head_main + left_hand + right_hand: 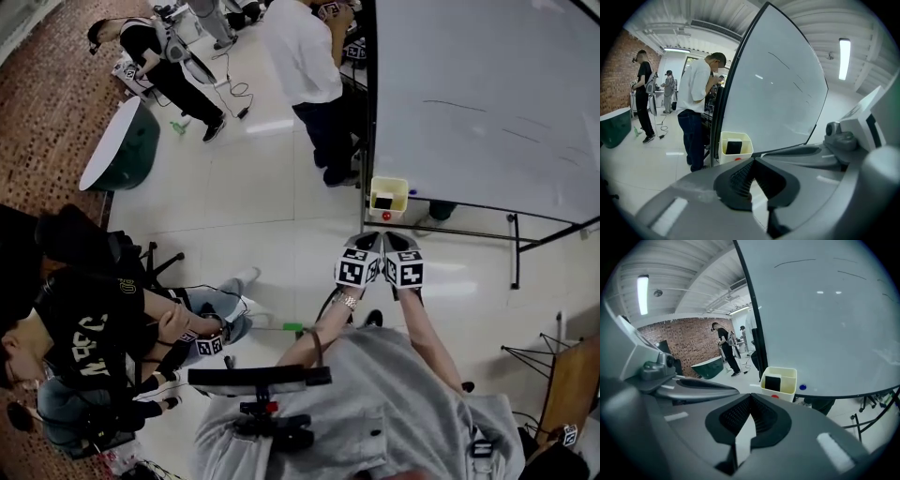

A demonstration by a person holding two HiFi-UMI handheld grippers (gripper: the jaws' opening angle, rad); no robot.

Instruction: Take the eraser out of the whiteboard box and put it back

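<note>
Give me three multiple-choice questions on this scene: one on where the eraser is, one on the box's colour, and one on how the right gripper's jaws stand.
1. Where is the eraser?
A. Lying on the floor
B. In the box at the lower corner of the whiteboard
C. On a chair

2. What colour is the box?
A. Pale yellow
B. Blue
C. Dark green

3. How do the jaws of the right gripper stand?
A. Wide apart
B. Closed on the eraser
C. Together, with nothing between them

Answers:
1 B, since the black eraser stands upright inside the box.
2 A, since the box's walls are pale yellow in both gripper views.
3 C, since the pads meet at their tips, short of the box.
</note>
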